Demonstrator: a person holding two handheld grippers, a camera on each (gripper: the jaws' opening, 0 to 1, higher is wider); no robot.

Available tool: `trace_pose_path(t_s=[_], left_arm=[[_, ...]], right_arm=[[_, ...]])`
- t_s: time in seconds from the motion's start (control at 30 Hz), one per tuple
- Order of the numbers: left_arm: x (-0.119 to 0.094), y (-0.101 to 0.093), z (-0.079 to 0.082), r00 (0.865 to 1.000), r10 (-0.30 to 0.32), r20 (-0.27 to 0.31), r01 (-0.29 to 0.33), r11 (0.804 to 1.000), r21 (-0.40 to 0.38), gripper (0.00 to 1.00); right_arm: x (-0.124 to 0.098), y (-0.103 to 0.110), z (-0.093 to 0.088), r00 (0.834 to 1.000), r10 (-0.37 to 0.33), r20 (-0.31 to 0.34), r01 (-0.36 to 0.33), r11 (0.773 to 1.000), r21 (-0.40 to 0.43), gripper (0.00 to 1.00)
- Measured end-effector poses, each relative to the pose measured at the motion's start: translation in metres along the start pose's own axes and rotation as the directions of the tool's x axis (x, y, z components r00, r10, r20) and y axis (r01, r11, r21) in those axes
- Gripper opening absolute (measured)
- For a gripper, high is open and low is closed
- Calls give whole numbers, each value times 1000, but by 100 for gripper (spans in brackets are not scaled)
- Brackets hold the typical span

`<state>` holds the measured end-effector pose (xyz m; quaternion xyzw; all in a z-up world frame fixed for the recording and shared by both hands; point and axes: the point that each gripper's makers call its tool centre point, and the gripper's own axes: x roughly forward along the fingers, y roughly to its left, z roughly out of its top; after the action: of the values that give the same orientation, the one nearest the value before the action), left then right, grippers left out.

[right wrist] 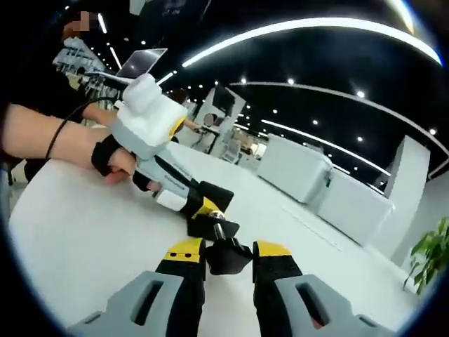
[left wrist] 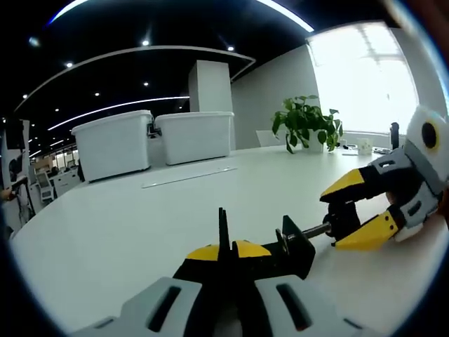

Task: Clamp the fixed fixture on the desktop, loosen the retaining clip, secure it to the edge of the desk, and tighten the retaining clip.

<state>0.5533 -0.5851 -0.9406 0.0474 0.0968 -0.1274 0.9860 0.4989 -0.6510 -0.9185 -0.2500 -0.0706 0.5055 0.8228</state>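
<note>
Item: black clamp fixture [left wrist: 298, 247], lying on the white desktop [left wrist: 126, 232] between the two grippers, its threaded screw rod [left wrist: 316, 230] running lengthwise from one to the other. Left gripper [left wrist: 226, 254]: yellow-tipped jaws pressed together on the fixture's body end, holding it close in. Right gripper [right wrist: 228, 254]: jaws set around the black knob [right wrist: 226, 257] at the rod's outer end, apparently pinching it, so the rod's long axis points straight into this gripper, the one placed to turn the knob and loosen the clip.
</note>
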Motion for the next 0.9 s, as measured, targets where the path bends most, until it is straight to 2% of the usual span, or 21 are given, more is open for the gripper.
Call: trace_pose_path(t_s=[0.1, 0.17, 0.27, 0.4, 0.5, 0.7, 0.73, 0.77, 0.83, 0.87, 0.9], left_arm=[[-1, -1, 0, 1000, 1, 0, -1, 1000, 0, 6], [-1, -1, 0, 1000, 2, 0, -2, 1000, 0, 6], [0, -1, 0, 1000, 2, 0, -2, 1000, 1, 6], [0, 0, 0, 1000, 3, 0, -3, 1000, 1, 6], [1, 0, 0, 1000, 4, 0, -4, 1000, 2, 6], [1, -1, 0, 1000, 2, 1, -2, 1000, 3, 6], [1, -1, 0, 1000, 2, 1, -2, 1000, 3, 6], [1, -1, 0, 1000, 1, 1, -1, 1000, 4, 6], [1, -1, 0, 1000, 0, 2, 0, 1000, 5, 6], [0, -2, 0, 1000, -1, 2, 1, 1000, 6, 6], [0, -2, 0, 1000, -1, 2, 1, 1000, 7, 6]], right_arm=[[0, 0, 0, 1000, -5, -3, 5, 999, -38, 25], [1, 0, 1, 1000, -16, -4, 16, 993, -120, 25], [2, 0, 0, 999, -30, -12, 28, 982, -189, 25], [3, 0, -1, 999, -36, -19, 30, 973, -231, 25], [3, 0, -3, 999, -45, -26, 35, 953, -300, 24], [3, -2, -1, 999, -47, -21, 39, 955, -295, 25], [3, -3, 0, 999, -47, -21, 39, 957, -287, 25], [2, -1, -3, 999, -32, -37, 22, 971, -236, 25], [1, -3, -1, 1000, -2, -26, 1, 998, -55, 26], [0, -5, 1, 1000, 11, -10, -11, 999, 46, 27], [-2, -9, 4, 999, 26, 19, -29, 981, 193, 28]])
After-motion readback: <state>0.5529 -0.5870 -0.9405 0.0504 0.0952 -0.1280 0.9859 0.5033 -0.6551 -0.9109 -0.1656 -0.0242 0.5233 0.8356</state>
